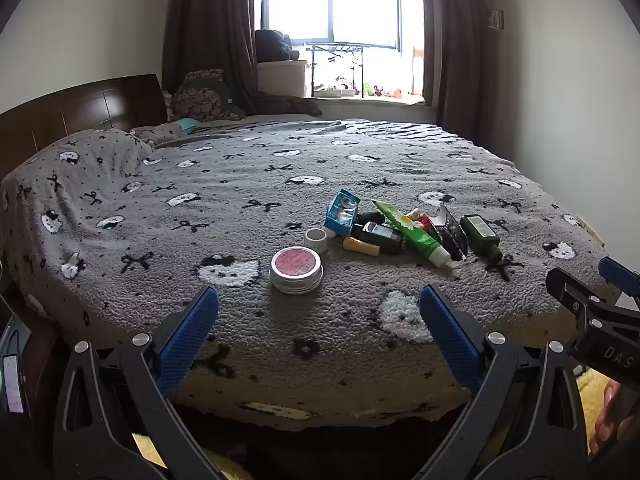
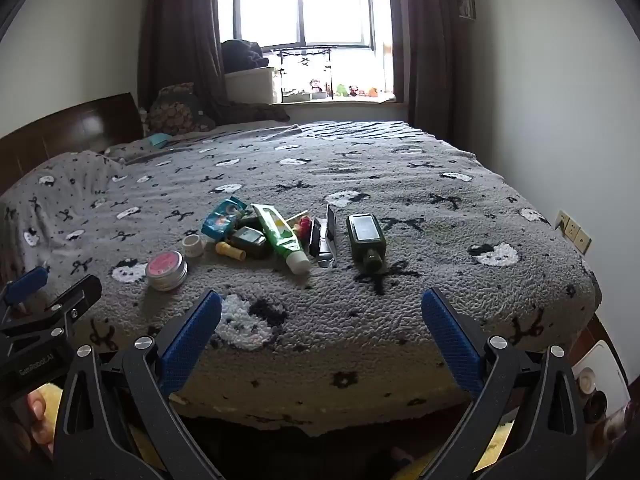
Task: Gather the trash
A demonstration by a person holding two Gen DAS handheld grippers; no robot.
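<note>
Trash [image 1: 400,232] sits heaped near the bed's [image 2: 520,304] foot edge, both claws [image 1: 318,312] [image 2: 320,316] spread empty, so a careless grab could scatter it.

Bright curtained window [image 1: 332,4] behind bed [image 1: 120,184]

Lighting: daylight from blown-out window [image 1: 340,4] far ahead of tool; room dim. Fisheye bends edges, corners vignetted black; focus sharp.

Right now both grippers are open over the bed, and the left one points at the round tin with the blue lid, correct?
Not quite: the tin has a pink lid, seen in the left wrist view. Both the left gripper and right gripper are open over the bed.
</note>
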